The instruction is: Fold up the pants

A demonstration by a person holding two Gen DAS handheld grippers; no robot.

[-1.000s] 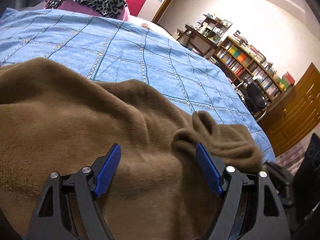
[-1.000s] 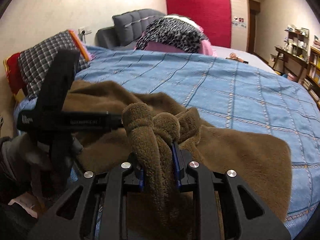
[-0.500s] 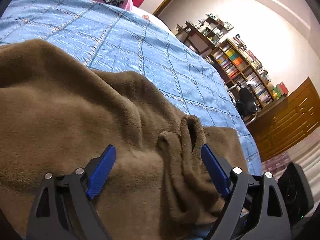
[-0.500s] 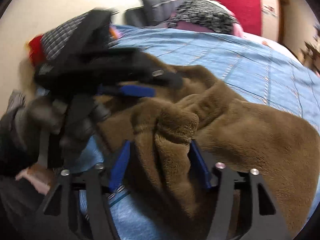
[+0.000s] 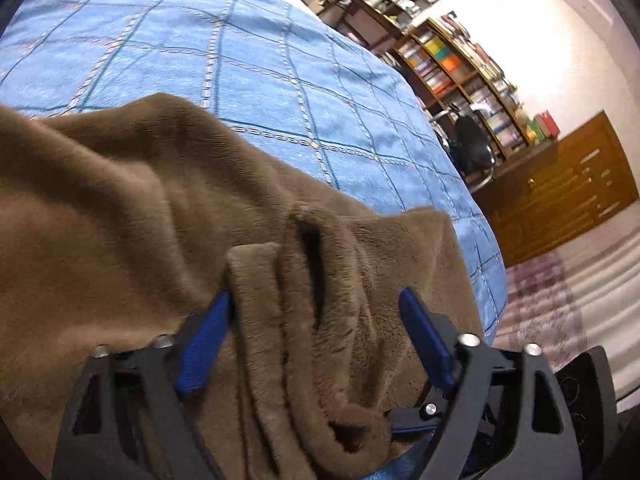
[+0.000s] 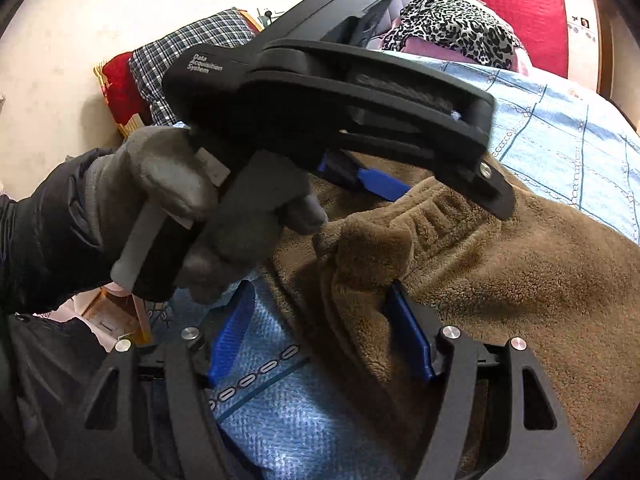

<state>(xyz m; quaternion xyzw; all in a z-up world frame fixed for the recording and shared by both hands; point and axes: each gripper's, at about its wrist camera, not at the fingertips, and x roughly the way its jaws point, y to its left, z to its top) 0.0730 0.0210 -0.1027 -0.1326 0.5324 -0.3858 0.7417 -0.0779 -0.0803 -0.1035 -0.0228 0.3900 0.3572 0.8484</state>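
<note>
White lettering reading "Data Acquisition System" stands in three short lines on the black body of the left gripper [image 6: 362, 184], near its rear end above the gloved hand [image 6: 208, 216], seen in the right wrist view. A small sign [image 6: 582, 24] hangs on the pale panel beside the red wall at the far right, too small to read. The book spines on the bookshelf [image 5: 460, 64] in the left wrist view are too blurred to read.
</note>
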